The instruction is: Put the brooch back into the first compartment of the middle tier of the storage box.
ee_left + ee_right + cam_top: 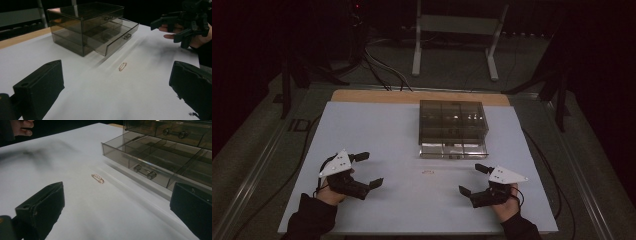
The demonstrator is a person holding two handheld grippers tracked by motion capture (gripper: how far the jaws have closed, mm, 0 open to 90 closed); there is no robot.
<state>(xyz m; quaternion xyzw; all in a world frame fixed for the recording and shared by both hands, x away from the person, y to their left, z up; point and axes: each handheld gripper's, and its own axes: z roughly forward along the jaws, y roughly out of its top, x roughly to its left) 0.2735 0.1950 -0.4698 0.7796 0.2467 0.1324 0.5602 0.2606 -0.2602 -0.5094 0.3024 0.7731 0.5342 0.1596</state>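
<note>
Nearest the person, the left hand-held gripper and right hand-held gripper are resting low on the white worktop, jaws spread wide, grasping nothing, angled inward. Between them, toward twelve o'clock, a small gold pin is lying flat; it is probably light, stiff and slippery, best pinched across its narrow width. Beyond it, the smoky drawer box is standing with its bottom drawer pulled out.

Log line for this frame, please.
left gripper: open, empty | right gripper: open, empty | brooch: on table between them | drawer box: bottom drawer pulled out
</note>
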